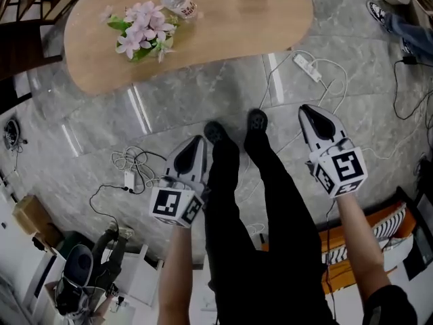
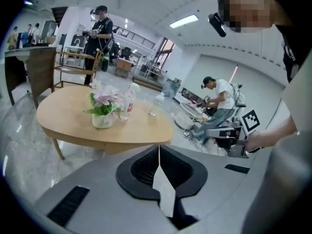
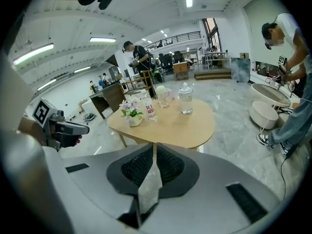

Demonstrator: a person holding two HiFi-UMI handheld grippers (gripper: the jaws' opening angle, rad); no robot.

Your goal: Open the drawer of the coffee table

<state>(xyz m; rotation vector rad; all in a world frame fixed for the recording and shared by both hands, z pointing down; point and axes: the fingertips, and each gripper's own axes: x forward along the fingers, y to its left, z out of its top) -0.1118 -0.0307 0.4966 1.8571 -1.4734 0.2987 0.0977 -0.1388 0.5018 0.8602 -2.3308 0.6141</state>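
Note:
The coffee table is a light wooden, kidney-shaped top at the far side of the grey marble floor. On it stand a vase of pink flowers and a plastic bottle. Both gripper views see the table ahead: coffee table, coffee table. No drawer front can be made out in any view. My left gripper and right gripper hang over the floor short of the table, either side of the person's black-trousered legs. Both are shut on nothing: left gripper, right gripper.
A white power strip with its cord lies on the floor near the table's edge. Coiled cables and an adapter lie at the left. A cardboard box and a wheeled device sit lower left. Other people stand and sit in the room beyond.

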